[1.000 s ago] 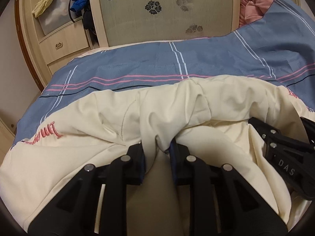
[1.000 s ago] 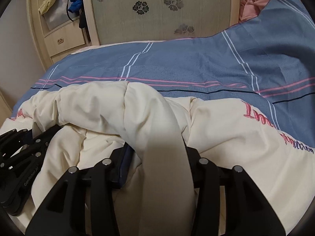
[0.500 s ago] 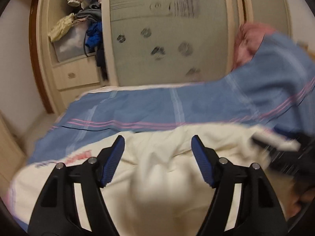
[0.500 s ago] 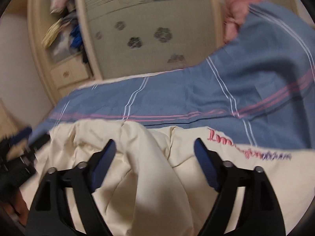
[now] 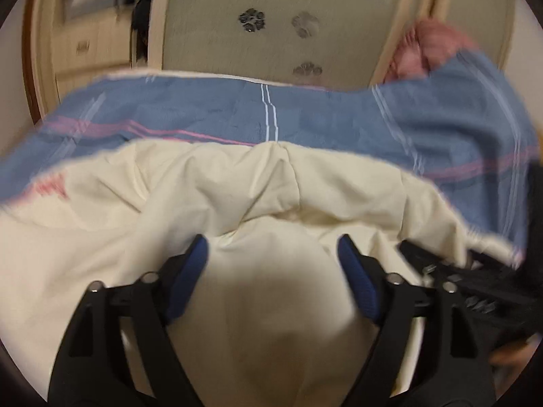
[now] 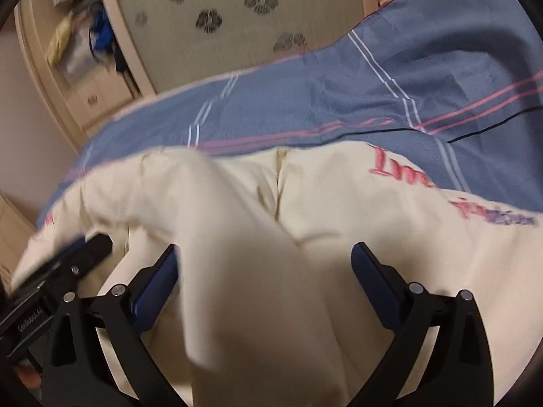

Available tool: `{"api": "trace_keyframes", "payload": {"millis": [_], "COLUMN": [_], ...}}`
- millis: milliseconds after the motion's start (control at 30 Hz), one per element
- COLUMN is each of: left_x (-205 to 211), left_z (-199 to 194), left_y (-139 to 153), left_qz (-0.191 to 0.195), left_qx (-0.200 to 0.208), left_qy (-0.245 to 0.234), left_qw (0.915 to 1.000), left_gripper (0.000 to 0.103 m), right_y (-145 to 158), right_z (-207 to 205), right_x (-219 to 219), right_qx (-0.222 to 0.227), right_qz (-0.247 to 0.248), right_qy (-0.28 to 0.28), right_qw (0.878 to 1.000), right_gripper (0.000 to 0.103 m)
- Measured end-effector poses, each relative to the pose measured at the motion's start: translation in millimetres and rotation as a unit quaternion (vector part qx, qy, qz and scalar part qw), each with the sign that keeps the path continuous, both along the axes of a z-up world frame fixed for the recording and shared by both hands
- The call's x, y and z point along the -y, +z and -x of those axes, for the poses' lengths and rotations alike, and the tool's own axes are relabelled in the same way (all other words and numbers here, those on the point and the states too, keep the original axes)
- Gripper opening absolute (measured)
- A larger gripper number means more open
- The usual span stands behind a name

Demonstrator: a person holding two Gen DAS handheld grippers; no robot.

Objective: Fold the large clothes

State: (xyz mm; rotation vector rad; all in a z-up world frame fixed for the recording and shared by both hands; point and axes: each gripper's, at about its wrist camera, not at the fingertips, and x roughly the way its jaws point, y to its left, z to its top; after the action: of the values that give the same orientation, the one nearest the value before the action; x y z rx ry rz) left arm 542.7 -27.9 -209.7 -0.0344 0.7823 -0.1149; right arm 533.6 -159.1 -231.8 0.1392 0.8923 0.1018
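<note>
While both tongs [image 5: 271, 247] [image 6: 263, 254] are opening around loose garment [image 5: 271, 305] folds, cloth snagging on a pad [image 6: 154, 291] could undo the fold.

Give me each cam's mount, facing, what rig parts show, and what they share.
Left wrist: on the left tool, angled down at the cream garment on the blue striped sheet; its jaws opening with cloth between, right tool at right edge.
Right wrist: on the right tool, same downward aim; jaws opening astride a cream fold, left tool at left edge.
Shared: garment, sheet, flower-print panel.
</note>
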Motion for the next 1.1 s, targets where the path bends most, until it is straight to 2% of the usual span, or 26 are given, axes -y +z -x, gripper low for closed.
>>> {"api": "trace_keyframes", "payload": {"millis": [67, 100, 133, 233, 300, 367, 433, 467, 500, 567, 600, 667, 733, 767, 833, 867, 900, 1000, 1100], "left_x": [11, 13, 12, 10, 8, 4, -4, -7, -7, -4, -7, -14, -18, -16, -10, -8, -6, -10, -12], "left_z": [11, 19, 24, 53, 85, 120, 153, 158, 158, 141, 128, 130, 144, 146, 142, 135, 127, 131, 131], "left_y": [14, 22, 28, 58, 83, 97, 84, 67, 39, -25, -51, -34, -16, -13, -19, -28, -41, -38, -38], "left_qz": [-0.112, -0.139, -0.144, -0.143, -0.133, -0.097, -0.03, -0.004, 0.002, -0.041, -0.038, -0.015, -0.016, -0.023, -0.041, -0.05, -0.056, -0.035, -0.023], "left_qx": [0.007, 0.021, 0.03, 0.039, 0.07, 0.112, 0.128, 0.119, 0.089, -0.004, -0.056, -0.039, 0.011, 0.017, 0.001, -0.022, -0.055, -0.044, -0.041], "left_qy": [0.002, 0.0, -0.001, 0.016, 0.018, 0.025, 0.036, 0.033, 0.029, 0.045, 0.046, 0.048, 0.055, 0.056, 0.052, 0.049, 0.044, 0.043, 0.042], "left_qw": [0.9937, 0.99, 0.9891, 0.9888, 0.9885, 0.9887, 0.9907, 0.9923, 0.9956, 0.9981, 0.9967, 0.998, 0.9983, 0.998, 0.9978, 0.9973, 0.996, 0.9975, 0.998], "left_gripper": [0.09, 0.09, 0.09, 0.09, 0.091, 0.101, 0.101, 0.101, 0.101, 0.101, 0.101, 0.101, 0.101, 0.101, 0.101, 0.101, 0.101, 0.101, 0.101], "right_y": [19, 26, 28, 42, 64, 67, 44, 19, -4, -44, -43, -26, -13, -12, -31, -46, -51, -42, -40], "right_z": [17, 26, 31, 48, 77, 114, 147, 156, 153, 115, 112, 125, 138, 137, 122, 109, 107, 111, 111], "right_x": [5, 9, 13, 23, 27, 29, 28, 26, 20, -4, -8, -11, -6, -4, -4, -5, -4, -5, -3], "right_qx": [0.02, 0.025, 0.024, 0.029, 0.085, 0.154, 0.198, 0.192, 0.167, 0.028, 0.024, 0.076, 0.12, 0.118, 0.062, 0.016, 0.005, 0.031, 0.039], "right_qz": [0.018, 0.028, 0.034, 0.062, 0.067, 0.048, -0.004, -0.035, -0.049, -0.013, 0.003, 0.009, -0.001, -0.004, 0.001, -0.003, -0.003, -0.001, -0.009], "right_qy": [0.005, 0.0, -0.007, -0.029, -0.042, -0.041, -0.015, -0.005, 0.011, 0.04, 0.042, 0.048, 0.047, 0.04, 0.038, 0.044, 0.042, 0.041, 0.037], "right_qw": [1.0, 0.999, 0.999, 0.997, 0.993, 0.986, 0.98, 0.981, 0.985, 0.999, 0.999, 0.996, 0.992, 0.992, 0.997, 0.999, 0.999, 0.999, 0.998], "right_gripper": [0.099, 0.101, 0.102, 0.102, 0.102, 0.102, 0.102, 0.102, 0.102, 0.102, 0.102, 0.102, 0.102, 0.102, 0.102, 0.102, 0.102, 0.102, 0.102]}}
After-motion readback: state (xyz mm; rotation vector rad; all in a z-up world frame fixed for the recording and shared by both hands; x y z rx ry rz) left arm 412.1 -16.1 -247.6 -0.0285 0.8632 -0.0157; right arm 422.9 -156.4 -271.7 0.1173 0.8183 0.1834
